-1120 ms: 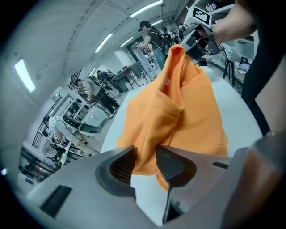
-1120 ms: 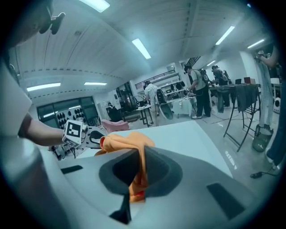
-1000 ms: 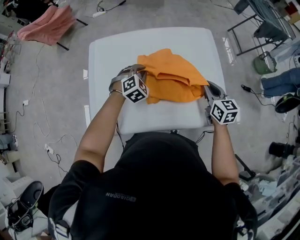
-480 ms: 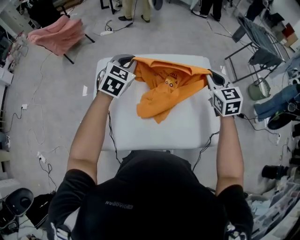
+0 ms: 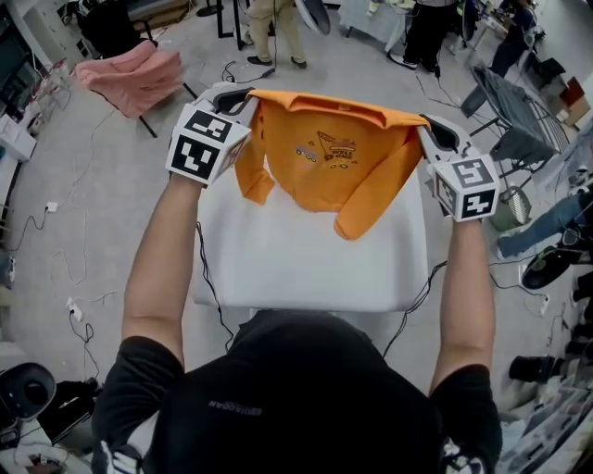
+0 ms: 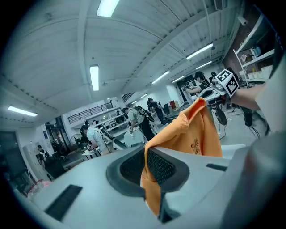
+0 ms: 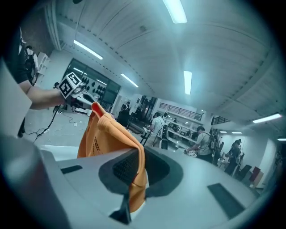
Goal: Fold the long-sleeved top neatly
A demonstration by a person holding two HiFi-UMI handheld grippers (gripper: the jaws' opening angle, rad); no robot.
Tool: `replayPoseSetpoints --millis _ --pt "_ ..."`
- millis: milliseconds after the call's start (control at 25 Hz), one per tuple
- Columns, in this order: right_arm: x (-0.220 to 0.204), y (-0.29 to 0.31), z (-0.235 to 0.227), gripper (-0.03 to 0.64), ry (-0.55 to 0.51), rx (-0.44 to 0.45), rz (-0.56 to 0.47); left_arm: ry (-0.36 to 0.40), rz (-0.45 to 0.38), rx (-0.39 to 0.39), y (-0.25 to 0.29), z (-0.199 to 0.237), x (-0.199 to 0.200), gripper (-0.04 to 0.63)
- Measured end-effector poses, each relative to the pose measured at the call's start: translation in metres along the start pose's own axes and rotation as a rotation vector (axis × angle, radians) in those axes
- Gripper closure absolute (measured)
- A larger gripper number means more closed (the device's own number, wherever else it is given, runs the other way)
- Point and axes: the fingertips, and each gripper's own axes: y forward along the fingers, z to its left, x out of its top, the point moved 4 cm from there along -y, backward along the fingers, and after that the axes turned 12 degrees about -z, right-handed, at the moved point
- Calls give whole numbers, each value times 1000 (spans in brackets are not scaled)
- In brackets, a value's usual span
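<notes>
- Head view: an orange long-sleeved top (image 5: 338, 157) of soft knit hangs spread between the two grippers, over the far half of a white padded table (image 5: 296, 273).
- The left gripper (image 5: 243, 96) has one upper corner of the top and the right gripper (image 5: 428, 128) has the other, so the top edge runs nearly straight between them.
- A small printed motif on the front faces the camera. One sleeve dangles below the left gripper, and the other droops in a fold toward the table on the right side.
- Whether the lowest fold touches the table cannot be told.
- On the floor beyond, a pink cloth (image 5: 134, 74) lies draped over a dark stand, and people (image 5: 269, 28) are standing farther back.
- Left gripper view: the jaws are pressed together on a fold of the orange fabric (image 6: 145, 179), which is pinched between the dark ribbed pads. From there the top rises toward the right gripper's marker cube, seen in the distance.
- Long ceiling lights (image 6: 94, 77) run overhead.
- Right gripper view: these jaws are also clamped on the top's ribbed edge (image 7: 136, 176). The cloth stretches away to the left gripper, held up at the far left.
</notes>
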Motion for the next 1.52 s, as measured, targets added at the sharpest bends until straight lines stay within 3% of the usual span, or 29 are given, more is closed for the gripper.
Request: replayPoseSetpoints --millis 160,480,800,1040,1520 --pt "32 2 -11 563 -31 -6 -44 29 -27 36 -13 19 24 577" --pt "64 1 -14 589 -102 2 -79 67 -80 81 -36 39 63 578" --pt "52 5 4 584 -126 22 -43 18 -74 89 -50 53 53 580" --pt "38 5 12 592 -73 50 -40 -11 -73 89 -48 56 49 580" --pt "70 -18 1 595 -125 46 -123 31 -59 120 -70 36 65 578"
